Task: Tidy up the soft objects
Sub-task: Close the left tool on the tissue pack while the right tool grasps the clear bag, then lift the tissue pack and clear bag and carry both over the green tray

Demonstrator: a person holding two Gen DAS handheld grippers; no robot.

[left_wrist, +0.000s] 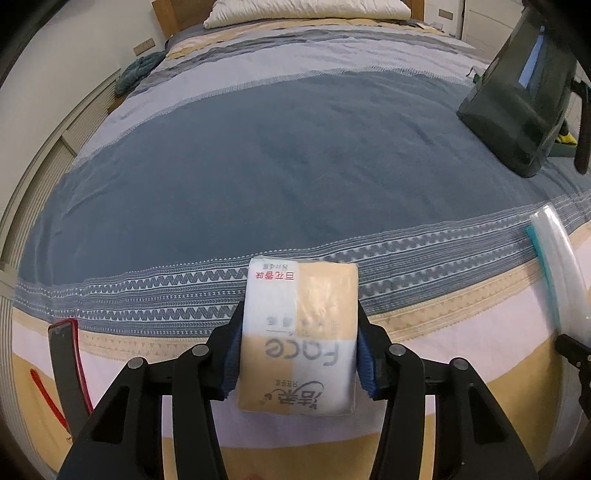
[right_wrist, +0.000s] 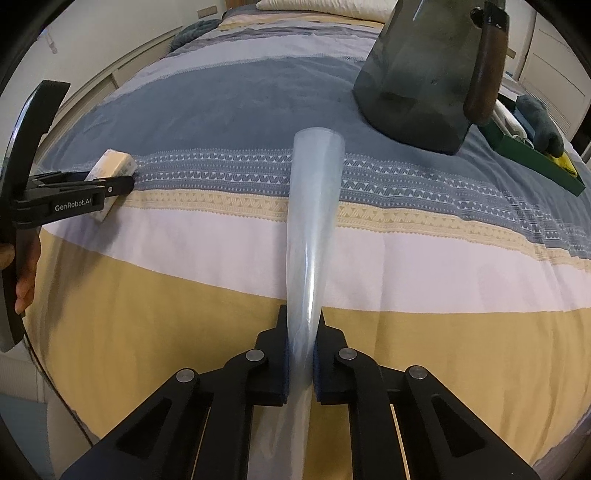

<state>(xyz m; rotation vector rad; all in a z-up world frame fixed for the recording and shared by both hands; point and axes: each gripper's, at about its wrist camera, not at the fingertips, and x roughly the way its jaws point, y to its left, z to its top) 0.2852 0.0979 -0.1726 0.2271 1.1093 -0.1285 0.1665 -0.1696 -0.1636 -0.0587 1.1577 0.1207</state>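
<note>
A beige and white tissue pack (left_wrist: 299, 332) sits between the blue pads of my left gripper (left_wrist: 300, 321), which press on its two sides; it is held just above the striped bedspread (left_wrist: 258, 147). In the right wrist view the same tissue pack (right_wrist: 114, 162) and left gripper (right_wrist: 110, 188) show at the far left. My right gripper (right_wrist: 303, 314) is shut on a clear plastic bag (right_wrist: 314, 192) that stands edge-on and reaches forward over the bed. The bag's far end (left_wrist: 557, 254) shows at the right of the left wrist view.
A dark grey bag with a brown handle (right_wrist: 413, 88) stands at the back right of the bed. Beside it a green tray (right_wrist: 535, 162) holds a dark towel and a yellow cloth. A pillow (left_wrist: 310, 13) lies at the headboard, a teal cloth (left_wrist: 138, 72) at the left edge.
</note>
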